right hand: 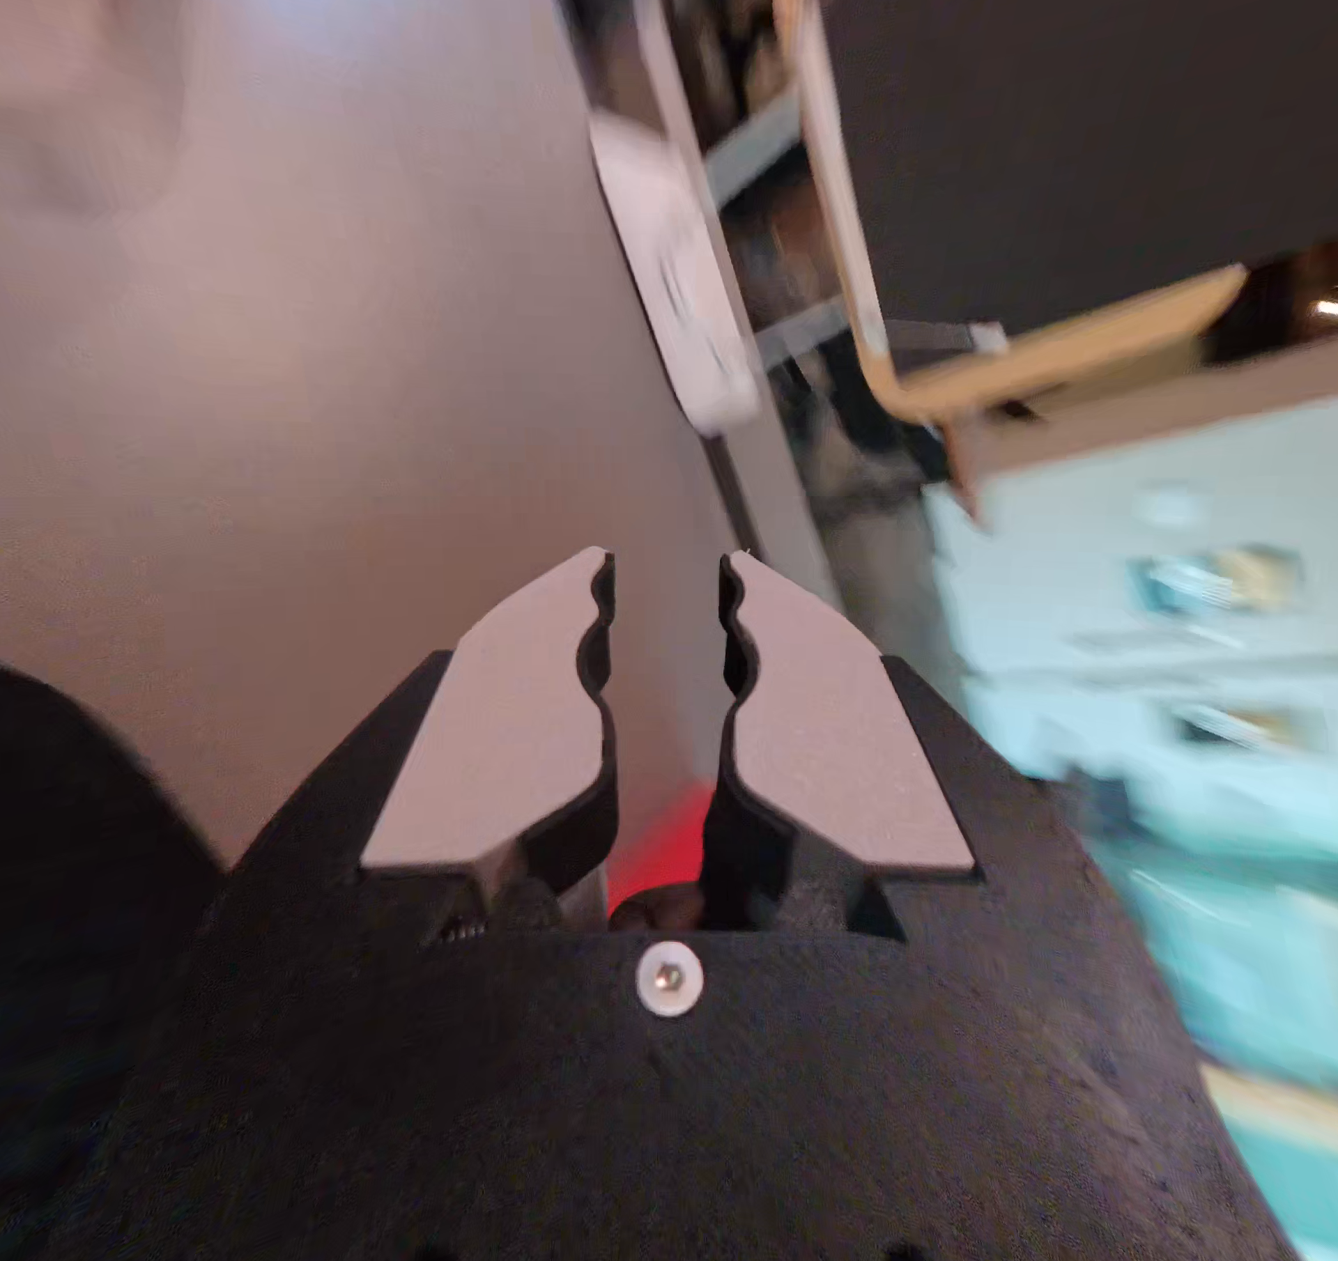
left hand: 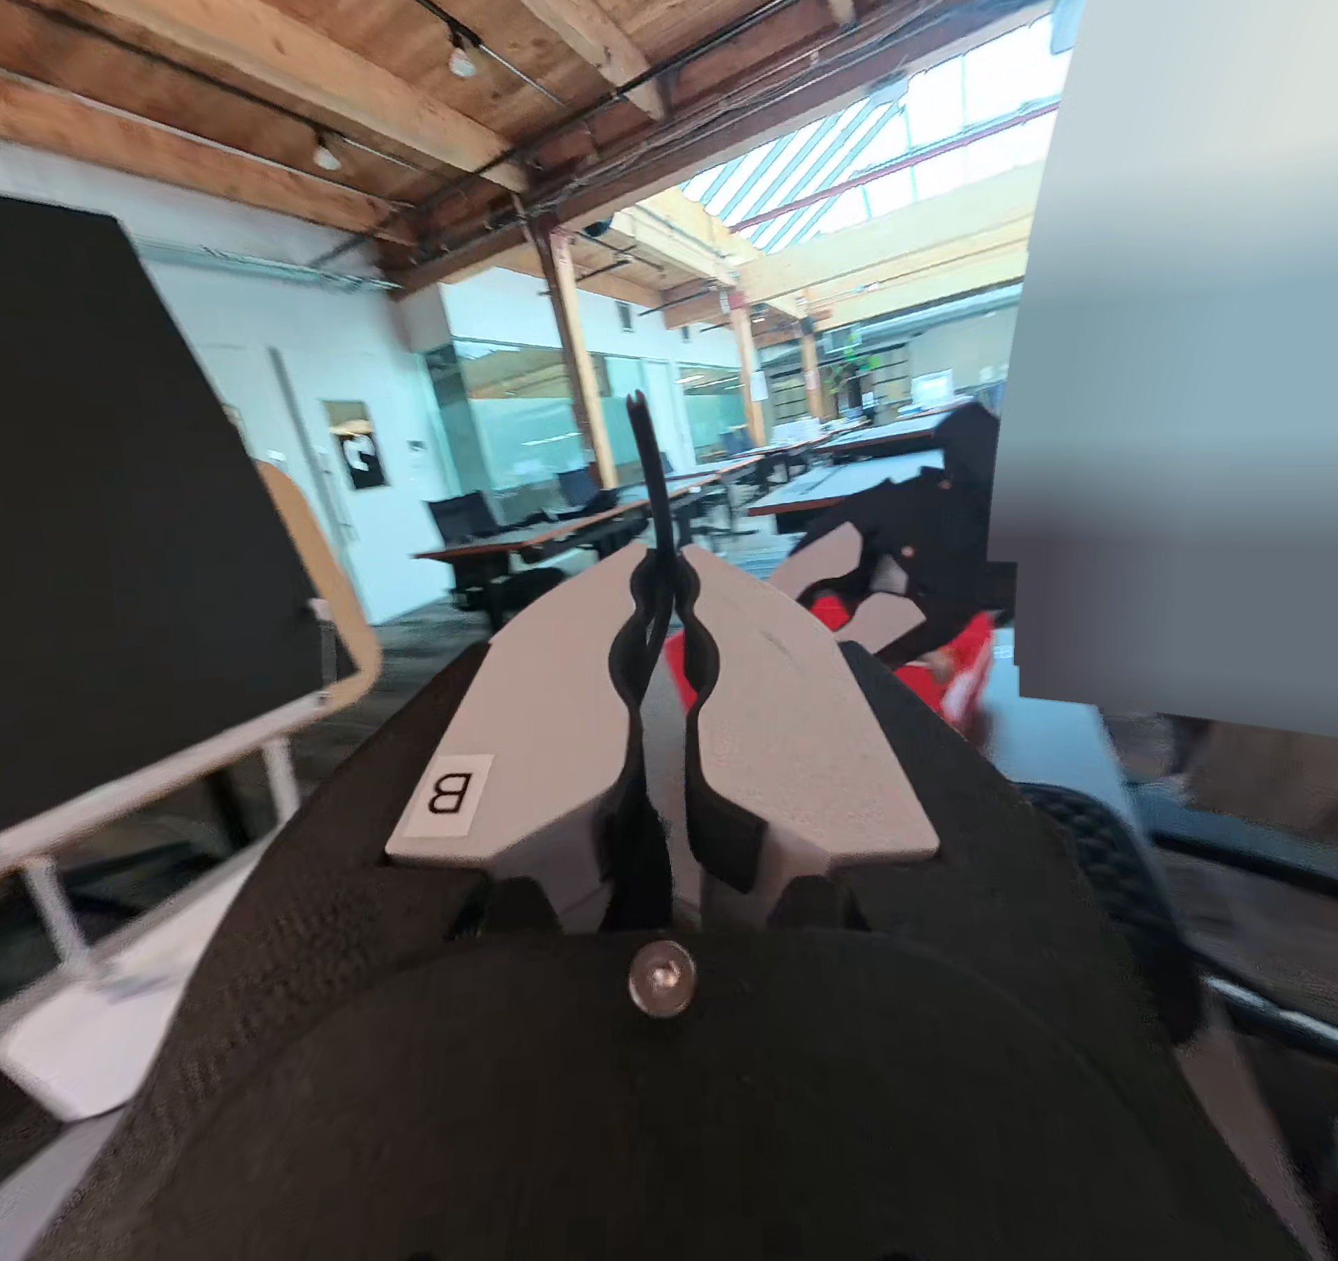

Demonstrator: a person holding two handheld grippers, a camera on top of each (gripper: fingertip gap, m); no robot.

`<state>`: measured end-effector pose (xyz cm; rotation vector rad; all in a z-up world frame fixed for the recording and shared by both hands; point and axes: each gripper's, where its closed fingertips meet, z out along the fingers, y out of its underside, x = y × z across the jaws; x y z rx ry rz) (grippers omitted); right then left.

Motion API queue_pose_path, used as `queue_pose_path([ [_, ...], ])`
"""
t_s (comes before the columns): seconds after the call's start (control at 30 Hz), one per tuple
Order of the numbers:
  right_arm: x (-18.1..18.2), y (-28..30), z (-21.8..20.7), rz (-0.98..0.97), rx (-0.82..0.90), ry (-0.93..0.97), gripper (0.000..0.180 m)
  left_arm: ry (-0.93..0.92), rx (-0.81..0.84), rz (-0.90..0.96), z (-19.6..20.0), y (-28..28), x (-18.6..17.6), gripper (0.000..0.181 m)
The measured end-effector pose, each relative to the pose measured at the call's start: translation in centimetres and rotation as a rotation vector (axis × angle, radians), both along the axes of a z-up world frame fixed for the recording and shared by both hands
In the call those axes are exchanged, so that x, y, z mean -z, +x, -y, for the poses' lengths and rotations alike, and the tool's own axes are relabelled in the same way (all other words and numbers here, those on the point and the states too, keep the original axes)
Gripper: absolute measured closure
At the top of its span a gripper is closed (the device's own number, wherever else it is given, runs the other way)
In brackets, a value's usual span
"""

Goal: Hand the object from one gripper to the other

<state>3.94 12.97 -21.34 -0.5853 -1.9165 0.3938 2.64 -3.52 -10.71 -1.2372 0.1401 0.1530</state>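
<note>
A thin black rod-like object with a small forked tip (left hand: 649,473) is held upright between the two grey fingers of the left gripper (left hand: 666,575), which is clamped on its lower part; the upper length stands free above the fingertips. Whether it is plastic or metal cannot be told.

To the right of this object and a little beyond it, the right gripper (left hand: 861,589) is seen in the left wrist view, its grey fingers parted and nothing held between them. The same is shown in the right wrist view, where the right gripper (right hand: 666,564) is seen with a clear gap between its scalloped black pads, and only a plain grey surface lies ahead of it. The black object is not seen in that view, so the right gripper is judged not to be aimed at it yet.

Below the right gripper, to the right of the object, a red item (left hand: 963,654) is partly seen; what it is cannot be told. To the left of the object, a dark panel with a tan rounded frame (left hand: 145,502) is seen.

The task is judged to be at an early or middle stage: the object is secured by one gripper and the other is ready to receive it. What is left is the approach of the right gripper to the free upper length, its closing there, and the release by the left gripper.
</note>
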Motion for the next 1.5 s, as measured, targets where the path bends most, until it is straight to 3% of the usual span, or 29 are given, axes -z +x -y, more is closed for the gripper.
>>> queue_pose_path([
  [0.03, -1.4, 0.6, 3.2, -0.031, -0.151, -0.222, 0.152, -0.011, 0.061, 0.038, -0.2, 0.6, 0.0, 0.176],
  [0.13, -5.6, 4.0, 10.8, -0.024, -0.57, -0.718, 0.141, -0.058, 0.245, 0.143, -0.9, 2.6, 0.1, 0.176],
  [0.2, -6.6, 4.5, 12.7, 0.0, -0.666, -0.813, 0.132, -0.104, 0.351, 0.186, -1.3, 4.0, 0.2, 0.177],
  [0.3, -6.9, 4.4, 14.0, 0.007, -0.729, -0.819, 0.146, -0.156, 0.424, 0.188, -1.6, 5.5, 0.5, 0.176],
  [0.57, -7.0, 4.9, 14.8, 0.064, -0.773, -0.859, 0.174, -0.164, 0.45, 0.17, -1.7, 6.5, 0.3, 0.176],
  [0.7, -8.8, 5.3, 14.3, 0.049, -0.793, -0.991, 0.176, -0.136, 0.416, 0.245, -1.7, 5.6, 1.1, 0.149],
  [0.8, -9.9, 5.5, 14.2, 0.037, -0.811, -1.065, 0.177, -0.175, 0.439, 0.287, -2.9, 6.6, 3.4, 0.148],
  [1.03, -10.7, 5.5, 14.3, 0.033, -0.811, -1.132, 0.177, -0.225, 0.393, 0.256, -5.3, 7.7, 5.5, 0.155],
  [1.1, -10.6, 5.6, 14.5, 0.043, -0.818, -1.146, 0.177, -0.221, 0.399, 0.231, -5.5, 8.0, 5.4, 0.171],
  [1.2, -10.6, 5.5, 13.9, 0.024, -0.805, -1.169, 0.177, -0.248, 0.403, 0.221, -5.5, 8.2, 5.4, 0.174],
  [1.33, -9.2, 5.4, 12.4, 0.014, -0.744, -1.226, 0.146, -0.236, 0.401, 0.249, -5.2, 7.6, 4.7, 0.175],
  [1.5, -4.5, 5.3, 12.9, 0.1, -0.674, -1.227, 0.143, -0.221, 0.414, 0.277, -4.8, 7.0, 3.4, 0.175],
])
